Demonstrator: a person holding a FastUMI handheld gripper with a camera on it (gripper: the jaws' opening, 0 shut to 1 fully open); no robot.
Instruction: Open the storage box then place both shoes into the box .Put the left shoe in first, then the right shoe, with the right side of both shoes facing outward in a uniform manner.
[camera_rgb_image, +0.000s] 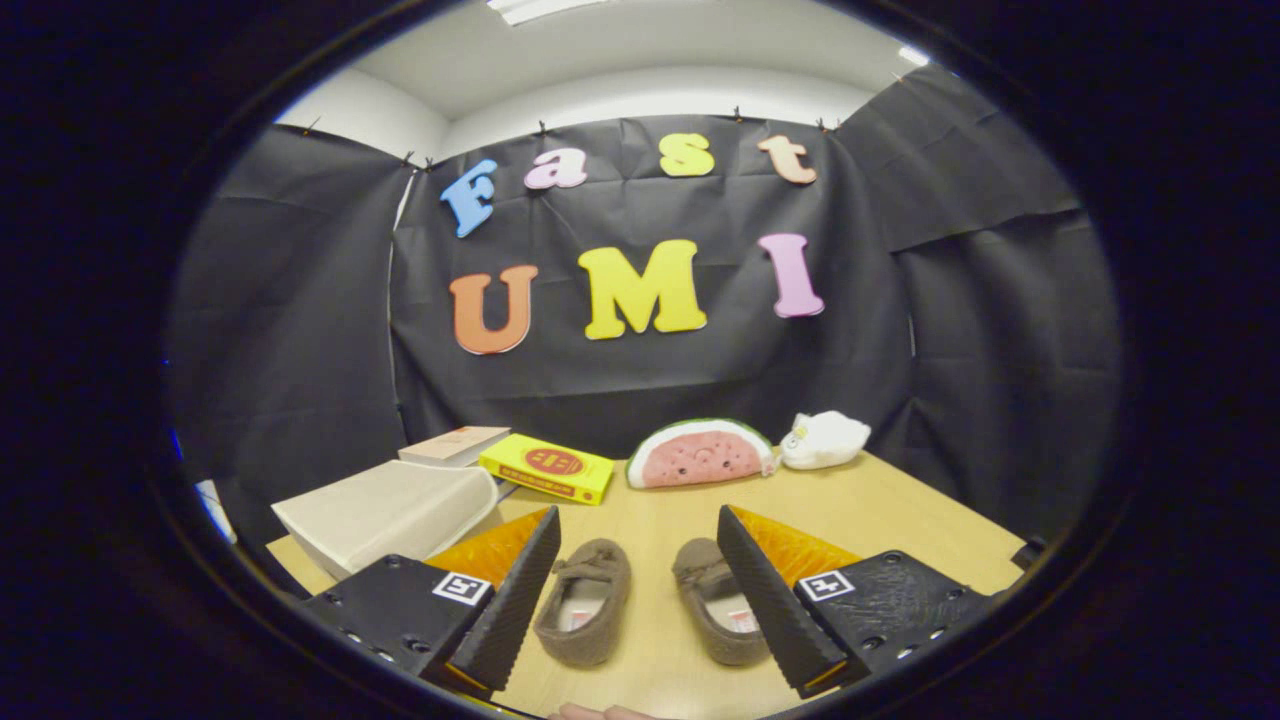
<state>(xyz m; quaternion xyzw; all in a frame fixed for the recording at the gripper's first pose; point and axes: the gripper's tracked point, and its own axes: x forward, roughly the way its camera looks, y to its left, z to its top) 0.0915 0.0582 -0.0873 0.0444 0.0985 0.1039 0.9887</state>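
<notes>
Two small brown slip-on shoes lie side by side on the wooden table (900, 500), toes pointing away from me. The left shoe (585, 600) and the right shoe (712, 600) both sit between my fingers, the right one partly hidden by a finger. My gripper (637, 520) is open and hovers above them, touching neither. The storage box (390, 510), pale and translucent with its lid shut, stands on the table beyond my left finger.
A yellow box (548, 467) and a pale book (455, 445) lie behind the storage box. A watermelon-slice plush (700, 455) and a white plush (822, 440) sit at the table's far edge. A fingertip (600, 712) shows at the near edge.
</notes>
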